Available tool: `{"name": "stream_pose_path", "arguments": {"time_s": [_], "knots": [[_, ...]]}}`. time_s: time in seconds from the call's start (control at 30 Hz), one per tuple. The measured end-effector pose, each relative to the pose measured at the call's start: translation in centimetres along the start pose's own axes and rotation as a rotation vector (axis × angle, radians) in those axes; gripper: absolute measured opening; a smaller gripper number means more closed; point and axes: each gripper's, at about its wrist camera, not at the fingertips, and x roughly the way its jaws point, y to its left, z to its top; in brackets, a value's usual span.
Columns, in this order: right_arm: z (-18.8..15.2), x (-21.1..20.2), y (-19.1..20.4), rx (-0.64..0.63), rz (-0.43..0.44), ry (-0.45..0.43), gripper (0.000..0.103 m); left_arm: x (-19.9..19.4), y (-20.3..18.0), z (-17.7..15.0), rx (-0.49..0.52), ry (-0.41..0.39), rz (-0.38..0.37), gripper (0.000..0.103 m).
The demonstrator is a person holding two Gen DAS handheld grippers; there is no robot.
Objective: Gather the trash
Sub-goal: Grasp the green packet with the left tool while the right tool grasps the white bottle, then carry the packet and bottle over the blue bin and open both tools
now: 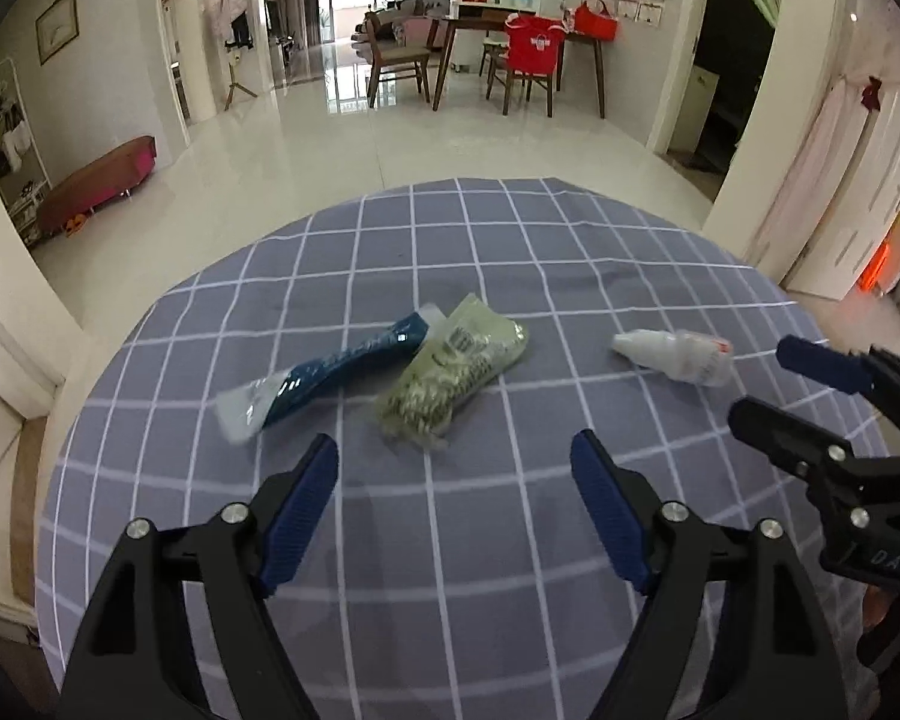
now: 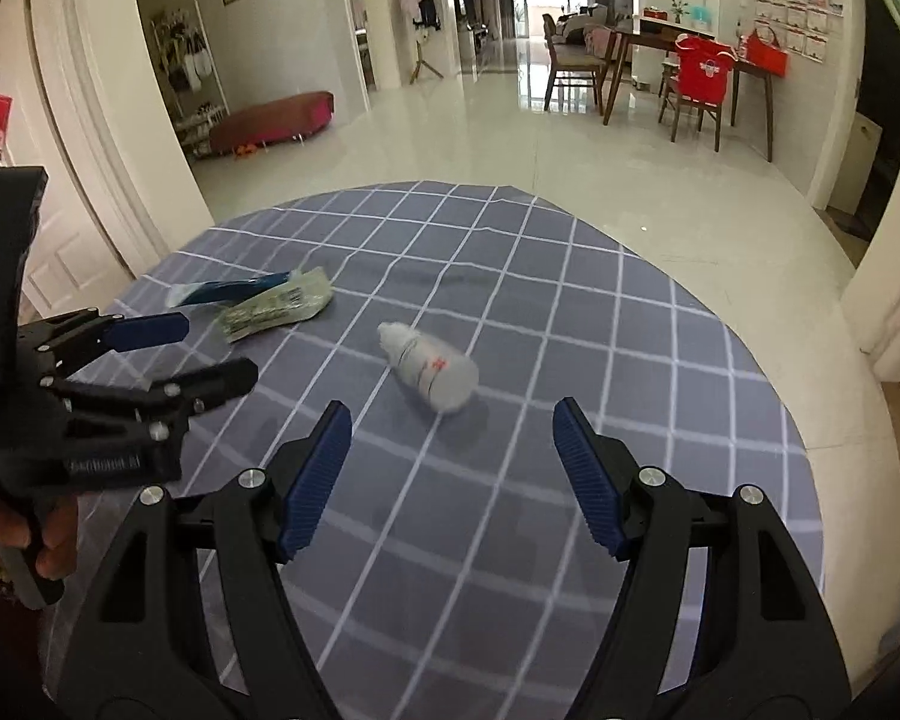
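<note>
Left wrist view. Left claw (image 1: 455, 468) spread wide, nothing between its ribbed blue pads; black plastic arms, silver pivot screws. It hangs above a round table (image 1: 570, 252) draped in grey-blue cloth with a white grid. Just ahead of the claw, slightly left of centre: a soft clear pouch of pale green-yellow bits (image 1: 453, 375), crinkled film, a printed label too blurred to read. Touching its far left side, a long blue wrapper (image 1: 336, 375) with a clear sealed end, lying slantwise. Ahead and to the right, apart from the pouch: a small white plastic bottle (image 1: 675, 355) on its side, red marks on its label, unreadable. Right claw (image 1: 780, 378) enters from the right edge, fingers apart; letters "DAS" show on its body.

Right wrist view. Right claw (image 2: 453, 438) also gaping, empty. Bottle (image 2: 429, 369) lies just ahead between the finger lines, cap pointing away-left. Pouch (image 2: 279, 306) and blue wrapper (image 2: 234, 290) further off to the left, overlapping. Left claw (image 2: 210, 348) at the left edge, fingers parted, held in a hand (image 2: 27, 531).
</note>
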Motion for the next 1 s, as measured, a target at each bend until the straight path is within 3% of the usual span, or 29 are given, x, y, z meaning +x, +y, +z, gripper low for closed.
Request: {"name": "stream_pose_path", "arguments": {"time_s": [0.17, 0.2, 0.27, 0.3, 0.4, 0.73, 0.87, 1.0], "knots": [[1.1, 1.8, 0.1, -0.032, 0.01, 0.019, 0.068, 1.6, -0.2, 1.1, 0.033, 0.012, 0.008, 0.068], [1.1, 2.1, 0.2, -0.04, 0.013, 0.028, 0.065, 1.7, -0.4, 1.2, 0.047, 0.011, 0.015, 0.061], [1.0, 2.7, 0.7, -0.063, 0.011, 0.065, 0.034, 1.7, -0.6, 1.4, 0.056, 0.004, 0.015, 0.043], [0.8, 2.9, 0.8, -0.076, 0.006, 0.066, 0.034, 1.7, -0.7, 1.5, 0.055, 0.004, 0.012, 0.026], [0.2, 2.4, 1.2, -0.097, -0.007, 0.061, 0.034, 1.2, -0.6, 1.4, 0.04, 0.005, -0.02, 0.017], [-4.1, -4.1, -0.7, 0.039, 0.099, 0.0, 0.034, -5.0, -2.3, -2.5, -0.025, -0.062, -0.085, 0.016], [-7.1, -8.6, -2.1, 0.099, 0.122, -0.05, 0.034, -8.6, -5.6, -4.8, -0.004, -0.098, -0.119, 0.016], [-10.6, -14.3, -4.9, 0.166, 0.127, -0.121, 0.034, -11.7, -11.3, -6.7, 0.031, -0.134, -0.173, 0.016]]}}
